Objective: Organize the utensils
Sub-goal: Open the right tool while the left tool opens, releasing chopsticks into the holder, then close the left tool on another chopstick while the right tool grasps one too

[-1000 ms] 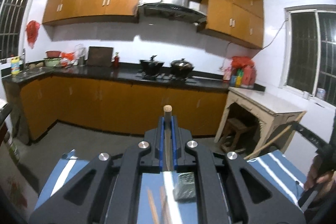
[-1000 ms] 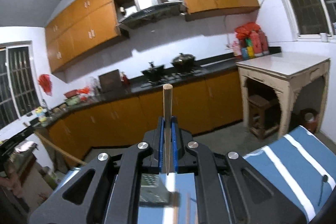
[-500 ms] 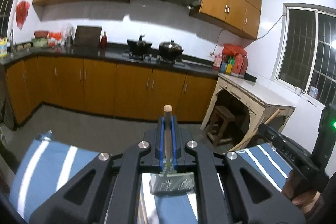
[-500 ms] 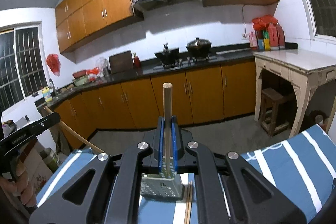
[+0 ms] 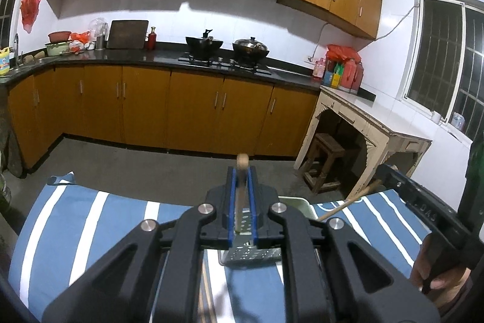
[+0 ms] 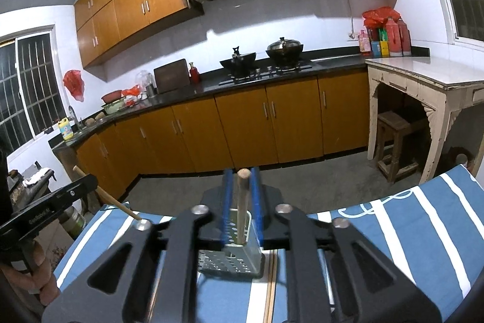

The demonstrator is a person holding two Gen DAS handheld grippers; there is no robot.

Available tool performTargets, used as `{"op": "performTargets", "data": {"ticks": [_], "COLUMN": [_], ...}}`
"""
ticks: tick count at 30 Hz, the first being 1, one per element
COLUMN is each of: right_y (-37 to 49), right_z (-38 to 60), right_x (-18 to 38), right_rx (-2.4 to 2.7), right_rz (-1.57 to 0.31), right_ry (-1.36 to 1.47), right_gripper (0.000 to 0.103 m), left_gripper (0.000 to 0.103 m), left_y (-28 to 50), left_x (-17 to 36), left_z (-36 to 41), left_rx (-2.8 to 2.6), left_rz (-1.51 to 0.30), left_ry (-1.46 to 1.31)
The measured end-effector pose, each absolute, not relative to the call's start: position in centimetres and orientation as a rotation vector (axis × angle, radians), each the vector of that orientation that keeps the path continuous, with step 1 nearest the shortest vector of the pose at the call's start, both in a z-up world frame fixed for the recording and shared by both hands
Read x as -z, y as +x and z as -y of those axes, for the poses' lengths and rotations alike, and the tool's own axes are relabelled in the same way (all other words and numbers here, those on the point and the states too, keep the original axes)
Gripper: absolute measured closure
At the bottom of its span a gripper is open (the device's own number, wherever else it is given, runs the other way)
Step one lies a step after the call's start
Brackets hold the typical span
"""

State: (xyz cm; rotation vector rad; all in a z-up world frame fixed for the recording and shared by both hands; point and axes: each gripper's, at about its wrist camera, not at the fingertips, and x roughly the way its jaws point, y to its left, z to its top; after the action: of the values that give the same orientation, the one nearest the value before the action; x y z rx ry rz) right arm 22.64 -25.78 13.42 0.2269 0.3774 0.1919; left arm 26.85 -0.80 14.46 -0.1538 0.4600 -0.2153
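Note:
My left gripper [image 5: 242,171] is shut on a wooden chopstick [image 5: 242,162] that points forward over a perforated metal utensil holder [image 5: 251,255] on the blue striped cloth [image 5: 90,220]. My right gripper [image 6: 242,174] has its jaws spread a little, with a wooden chopstick [image 6: 242,202] between them, its lower end inside the same holder [image 6: 233,259]. The chopstick looks free of the blue pads. Each gripper shows in the other's view, the right one [image 5: 420,208] with its stick, the left one [image 6: 45,208] with its stick.
More chopsticks [image 6: 270,280] lie on the cloth beside the holder. Beyond the cloth are a grey floor, orange kitchen cabinets [image 5: 145,105], a stove with two pots [image 5: 227,46], and a white side table [image 5: 378,123] with a stool under it.
Both grippers have tilted down toward the holder. The right jaws have opened slightly and its chopstick now stands in the holder. The left one still grips its stick.

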Motion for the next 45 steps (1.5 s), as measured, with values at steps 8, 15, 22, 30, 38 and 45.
{"op": "performTargets", "data": {"ticks": [8,15,22,30,38,45], "right_y": [19.9,17.3,17.5,19.0,19.1,18.9], "right_z": [27.2,29.6,30.2,27.8,27.1,26.9], "right_x": [-14.2,-10.5,-2.2,5.4,7.4,7.3], "right_rx": [-0.175,-0.098,-0.042,-0.053,-0.023,0.014], "right_rz": [-0.346,-0.426,-0.628,-0.830,-0.867,-0.861], "right_ry": [0.241,0.223,0.231,0.176,0.107,0.064], "right_gripper": [0.073,0.073,0.073,0.073,0.083,0.093], "left_gripper": [0.078,0.073,0.072,0.072,0.072,0.072], "left_y": [24.5,20.7,19.2,20.1,20.7,21.1], "left_x": [-15.7,-14.0,-7.0,0.4,2.9,4.0], "left_z": [-1.1,-4.2,-5.6,-5.2,-5.0,-4.4], "left_rx": [0.192,0.119,0.024,-0.023,-0.029,-0.031], "left_rz": [-0.416,-0.416,-0.533,-0.687,-0.748,-0.778], "left_ry": [-0.189,-0.177,-0.119,-0.090,-0.075,-0.067]}}
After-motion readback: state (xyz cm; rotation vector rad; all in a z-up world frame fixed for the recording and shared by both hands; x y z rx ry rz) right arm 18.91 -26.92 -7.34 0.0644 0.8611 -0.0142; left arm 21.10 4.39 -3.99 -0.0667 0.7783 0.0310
